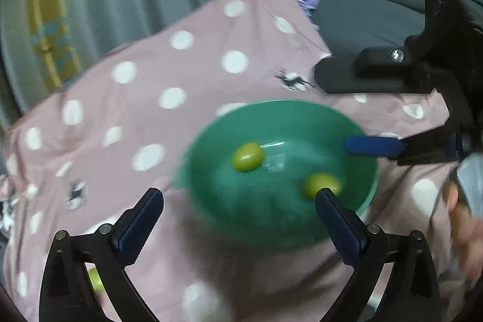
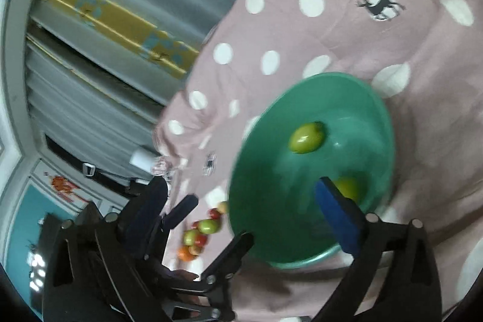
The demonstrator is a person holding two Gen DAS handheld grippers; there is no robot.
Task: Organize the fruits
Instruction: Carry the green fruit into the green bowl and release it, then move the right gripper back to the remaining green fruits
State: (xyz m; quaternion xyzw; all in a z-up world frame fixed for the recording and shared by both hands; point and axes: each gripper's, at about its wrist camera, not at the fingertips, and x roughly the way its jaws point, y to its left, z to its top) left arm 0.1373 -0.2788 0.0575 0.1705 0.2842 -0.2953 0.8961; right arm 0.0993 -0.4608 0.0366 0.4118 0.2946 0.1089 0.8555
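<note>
Both grippers, left and right, spread wide over green bowl; two green fruits inside.

Dim, even indoor light; motion blur throughout (fisheye edges warp).

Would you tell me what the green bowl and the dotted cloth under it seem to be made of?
The bowl looks like glossy plastic or glazed ceramic, with bright highlights inside; which one is unclear. The cloth looks like soft matte woven fabric, since it creases and drapes.
</note>
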